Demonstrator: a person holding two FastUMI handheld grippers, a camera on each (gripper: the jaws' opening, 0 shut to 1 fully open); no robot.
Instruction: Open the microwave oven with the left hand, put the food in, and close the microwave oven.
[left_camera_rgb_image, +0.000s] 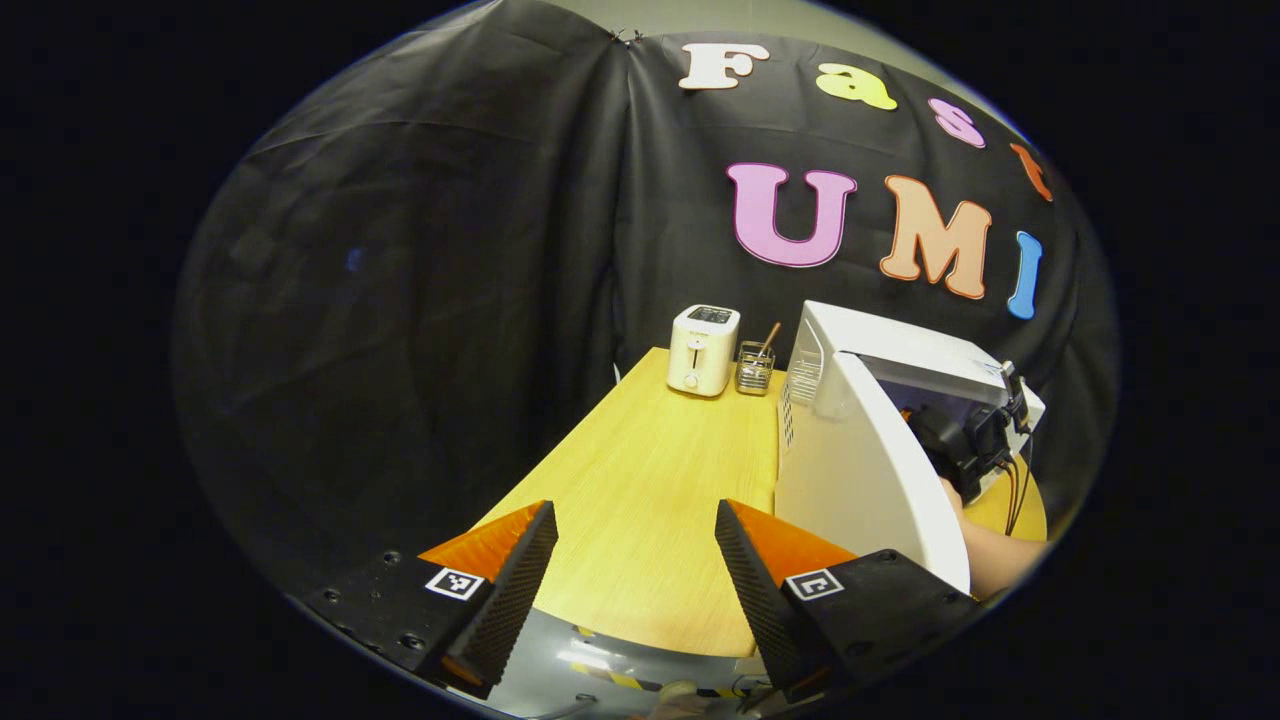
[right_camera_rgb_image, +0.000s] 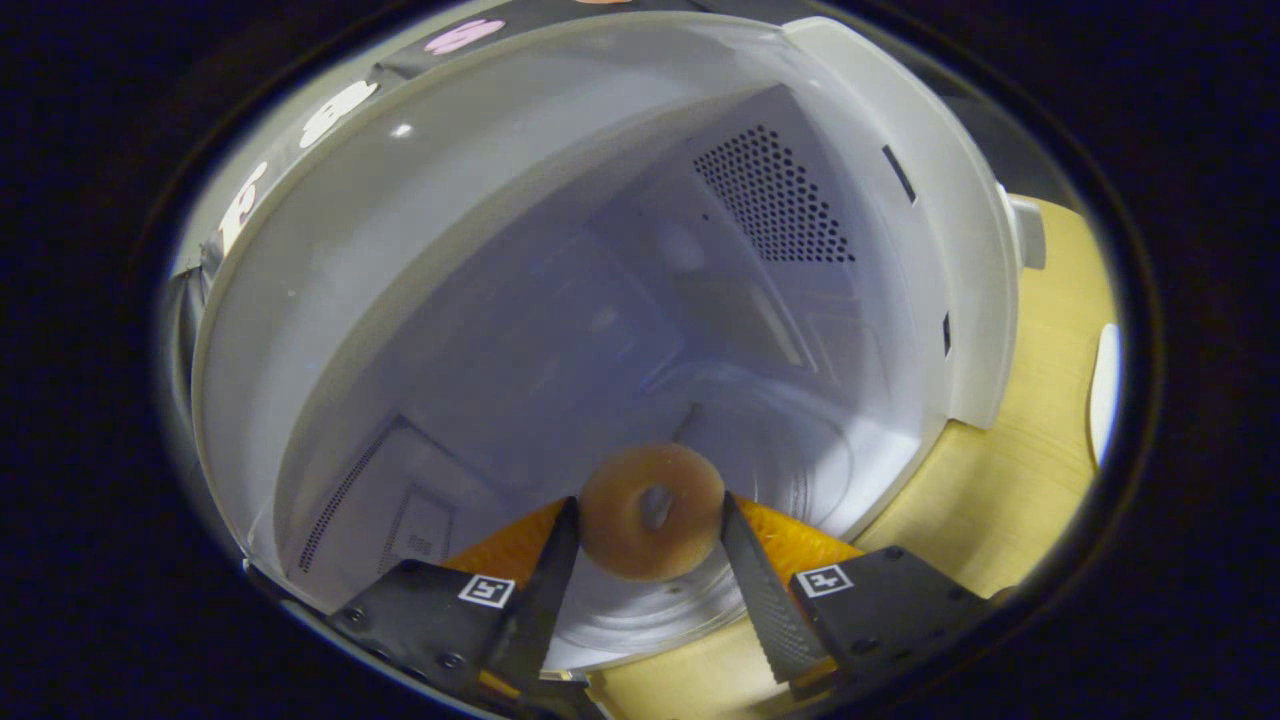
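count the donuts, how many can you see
1: the donut sits between the right gripper fingers, over the microwave turntable. Others could be hidden.

A white toaster is positioned at the far end of the wooden table. A wire holder containing a stick is placed just beside it.

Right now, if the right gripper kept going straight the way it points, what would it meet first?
The right gripper, holding the donut, points into the open microwave. Its path looks free until the cavity's back wall, though depth is unclear.
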